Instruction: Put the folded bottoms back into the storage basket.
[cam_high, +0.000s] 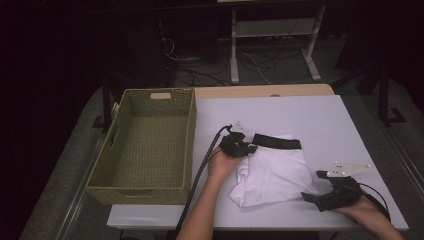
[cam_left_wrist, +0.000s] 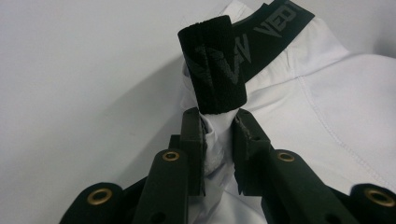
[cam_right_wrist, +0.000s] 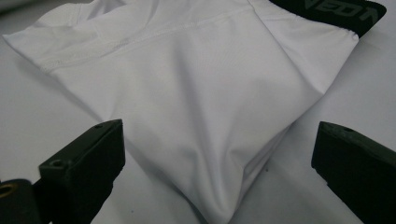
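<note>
White shorts (cam_high: 272, 172) lay folded mid-table (cam_high: 320, 115), right of the basket (cam_high: 145, 145). My left gripper (cam_left_wrist: 219, 123) pinched cloth beneath the waistband (cam_left_wrist: 215, 65); my right gripper (cam_right_wrist: 219, 154) stood spread at the lower corner. I judged a deeper right bite wise before lifting

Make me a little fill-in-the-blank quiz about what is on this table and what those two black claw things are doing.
1. The left gripper is pinching the white garment just below its ____ waistband.
2. The right gripper has its jaws spread ____, with a corner of the garment lying between them.
3. The woven basket stands on the table to the ____ of the garment in the high view.
4. The inside of the basket is ____.

Missing words: black; open; left; empty
</note>
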